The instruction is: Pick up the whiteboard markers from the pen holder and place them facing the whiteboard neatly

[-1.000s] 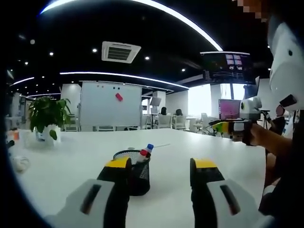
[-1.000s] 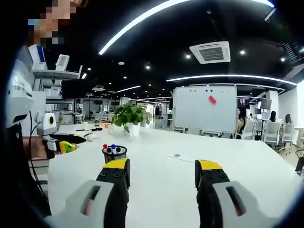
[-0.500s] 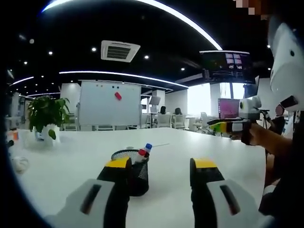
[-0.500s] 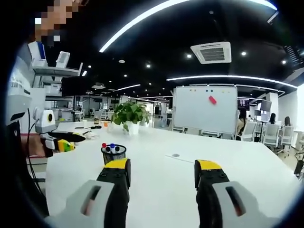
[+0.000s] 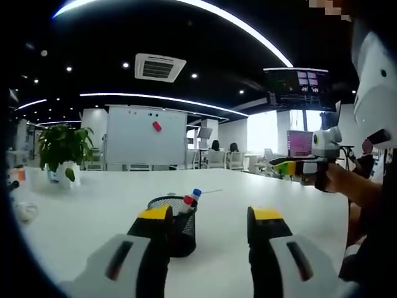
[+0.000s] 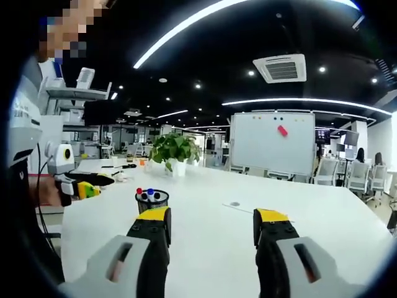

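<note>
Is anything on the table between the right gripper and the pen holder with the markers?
Nothing visible is. In the right gripper view, the right gripper is open over bare white table, and the pen holder with the markers stands just beyond its left jaw. The plant sits farther back.

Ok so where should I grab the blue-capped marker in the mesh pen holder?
Grip the blue-capped marker just below its cap, coming from above. It leans out over the rim of the black mesh pen holder, beside a red-capped marker, so only its top is reachable.
</note>
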A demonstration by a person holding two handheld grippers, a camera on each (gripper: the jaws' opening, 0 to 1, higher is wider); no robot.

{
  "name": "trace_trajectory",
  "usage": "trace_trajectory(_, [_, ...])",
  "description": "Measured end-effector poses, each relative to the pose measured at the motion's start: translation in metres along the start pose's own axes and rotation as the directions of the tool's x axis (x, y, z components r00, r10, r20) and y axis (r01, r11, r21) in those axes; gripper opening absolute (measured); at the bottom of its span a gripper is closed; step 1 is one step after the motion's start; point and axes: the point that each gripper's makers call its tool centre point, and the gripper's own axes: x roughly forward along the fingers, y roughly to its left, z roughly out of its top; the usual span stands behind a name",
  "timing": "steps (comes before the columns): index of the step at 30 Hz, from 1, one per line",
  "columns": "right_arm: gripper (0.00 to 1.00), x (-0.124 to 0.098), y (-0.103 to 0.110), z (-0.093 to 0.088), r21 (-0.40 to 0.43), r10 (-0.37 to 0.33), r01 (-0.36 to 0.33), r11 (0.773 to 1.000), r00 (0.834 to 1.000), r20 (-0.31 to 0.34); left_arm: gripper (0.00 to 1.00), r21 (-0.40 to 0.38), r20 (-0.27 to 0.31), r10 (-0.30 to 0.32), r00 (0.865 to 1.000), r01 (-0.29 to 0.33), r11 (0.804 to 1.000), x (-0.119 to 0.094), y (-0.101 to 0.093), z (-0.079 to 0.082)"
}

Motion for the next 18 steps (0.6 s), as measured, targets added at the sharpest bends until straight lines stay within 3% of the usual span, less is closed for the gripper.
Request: trace_trajectory(18, [0.55,0.011,0.005,-0.002,-0.001,0.025,-0.025,1.000,1.000,-0.005,0.53,-0.021,-0.016,0.002,1.000,-0.003,1.000,0.000,0.000,-0.005])
